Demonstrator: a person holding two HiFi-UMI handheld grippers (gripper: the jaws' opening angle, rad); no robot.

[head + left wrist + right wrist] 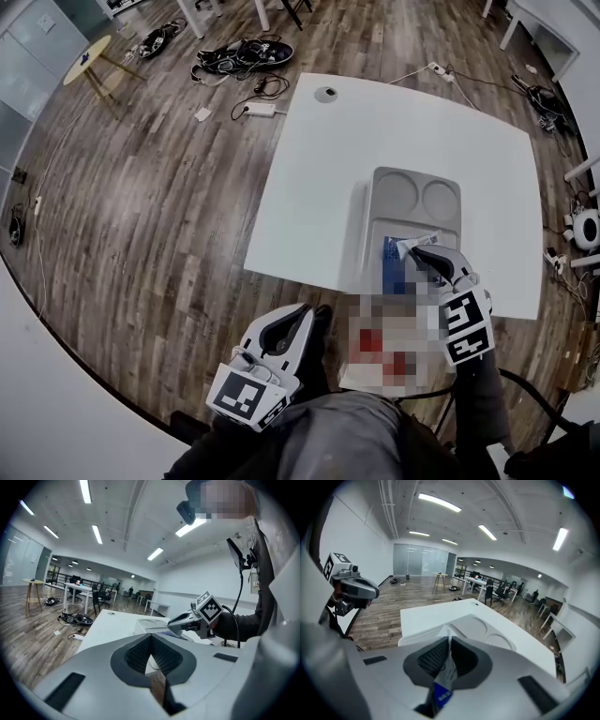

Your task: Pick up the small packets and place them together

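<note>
Over grey compartment tray (413, 184), white table (319, 178): right gripper (424, 251), jaws clamped on small white-and-blue packet (446, 671). Off table's near edge: left gripper (292, 319), jaws together, empty.

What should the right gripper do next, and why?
Probably lower the right gripper and let go beside the blue packet lying in the tray. Its jaws are shut on a small packet, held over the tray's large compartment, so setting it there would put the two together.
</note>
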